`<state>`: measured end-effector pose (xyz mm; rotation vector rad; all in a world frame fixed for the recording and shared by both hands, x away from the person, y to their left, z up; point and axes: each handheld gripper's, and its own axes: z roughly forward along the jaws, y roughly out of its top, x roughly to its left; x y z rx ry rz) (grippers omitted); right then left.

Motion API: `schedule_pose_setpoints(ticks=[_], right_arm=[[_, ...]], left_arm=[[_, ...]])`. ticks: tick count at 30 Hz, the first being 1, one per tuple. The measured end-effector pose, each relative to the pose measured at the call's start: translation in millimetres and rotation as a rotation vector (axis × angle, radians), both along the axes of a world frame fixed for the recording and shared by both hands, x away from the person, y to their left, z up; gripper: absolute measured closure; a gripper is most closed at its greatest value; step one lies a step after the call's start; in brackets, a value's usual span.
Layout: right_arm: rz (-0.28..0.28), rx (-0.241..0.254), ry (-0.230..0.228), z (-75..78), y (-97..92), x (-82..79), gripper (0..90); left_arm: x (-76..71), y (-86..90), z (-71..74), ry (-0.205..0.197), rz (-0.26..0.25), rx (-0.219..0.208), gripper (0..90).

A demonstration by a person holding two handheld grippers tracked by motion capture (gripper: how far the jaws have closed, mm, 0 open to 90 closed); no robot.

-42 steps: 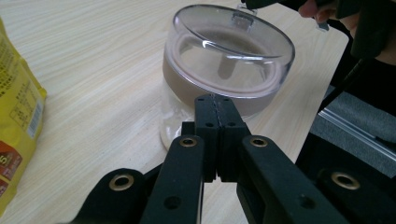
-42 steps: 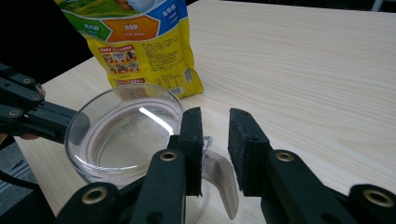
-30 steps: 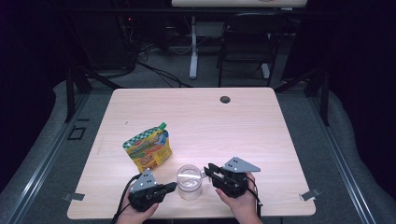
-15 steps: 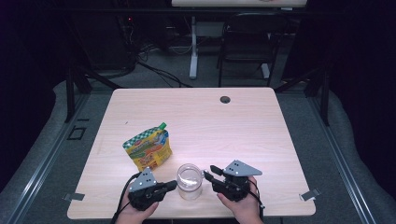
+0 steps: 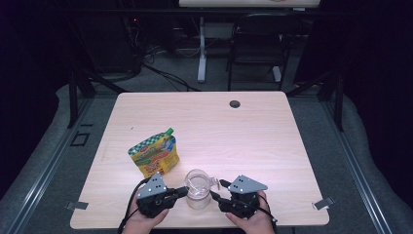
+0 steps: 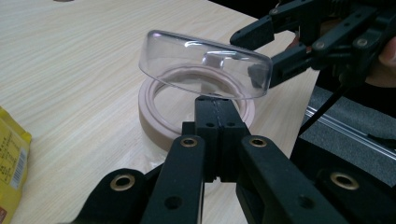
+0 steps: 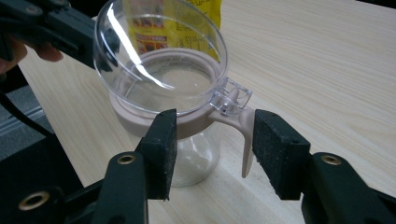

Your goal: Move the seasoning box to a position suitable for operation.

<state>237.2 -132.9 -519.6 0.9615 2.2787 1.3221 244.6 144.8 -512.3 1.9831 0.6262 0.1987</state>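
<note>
Right gripper view, right gripper (image 7: 210,154) jaws just opened wide astride pink latch handle (image 7: 243,135) of clear glass jar w/ pink collar (image 7: 187,140), not pressing, left gripper (image 6: 215,121) jaws together by jar rim, clear lid (image 6: 205,65) tilted up.

We cannot read the print on the yellow pouch (image 5: 153,156), and the left gripper (image 6: 215,109) hides the jar's near rim (image 6: 154,135).

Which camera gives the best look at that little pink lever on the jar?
The right gripper view: the pink lever hangs close up between the open jaws, below the clear lid. The high view shows the jar small; the left gripper view shows its pink rim.
</note>
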Motion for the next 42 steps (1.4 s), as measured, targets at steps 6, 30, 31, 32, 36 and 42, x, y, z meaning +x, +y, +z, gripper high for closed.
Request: schedule_pose_setpoints(ticks=[6,30,31,32,36,42], right_arm=[[0.015,-0.027,-0.010,-1.6,4.4,-1.5,46.5],[0.019,-0.033,-0.079,1.1,11.0,-6.9,47.7],[0.025,-0.034,-0.084,1.7,10.6,-7.3,48.6],[0.024,-0.030,-0.094,2.1,10.6,-8.0,49.4],[0.023,-0.026,-0.103,3.7,9.1,-8.4,50.3],[0.015,-0.004,-0.107,4.9,6.9,-8.6,55.9]], left_arm=[[-2.7,-1.3,3.2,-0.022,-0.003,0.008,89.9],[1.9,-0.1,-5.1,-0.008,0.008,0.025,87.5],[1.8,-0.1,-5.0,-0.010,0.007,0.027,87.5],[1.5,-0.1,-4.9,-0.008,0.007,0.029,87.5],[1.4,-0.3,-5.0,-0.008,0.009,0.027,87.6],[1.5,-0.1,-5.2,-0.006,0.010,0.025,87.6]])
